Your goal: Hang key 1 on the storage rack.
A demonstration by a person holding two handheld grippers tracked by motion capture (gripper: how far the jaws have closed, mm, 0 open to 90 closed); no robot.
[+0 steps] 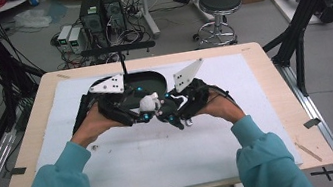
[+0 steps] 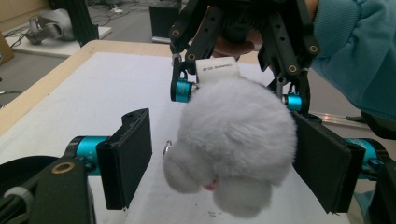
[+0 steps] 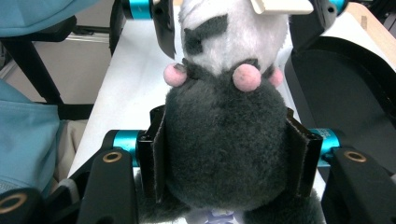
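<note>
We saw the right gripper (image 3: 229, 158) clamped on the dark grey lower half of a small plush toy animal with a white furry head, pink cheek dots and a white sewn label (image 3: 224, 126); in the right gripper view its two black padded jaws pressed into the fur on both sides, and the pile bulged around them. The left gripper (image 2: 224, 158) stood with its jaws apart on either side of the toy's white head, one pad clear of the fur, the other just beside or touching it; we could not tell which.

In the high view both grippers met nose to nose, left (image 1: 129, 110) and right (image 1: 169, 108), holding the toy (image 1: 149, 102) above the white foam mat (image 1: 164, 154) that covered the wooden bench (image 1: 26, 146), near its middle and toward the far edge. A black oval tray (image 1: 152, 78) lay just behind, at the far edge of the mat.

We judged the toy light, soft and squashy, not fragile, with fur that could slip under a shallow pinch. The firmest hold looked to be across the stuffed body or head, jaws sunk well in, not on the label or feet.
</note>
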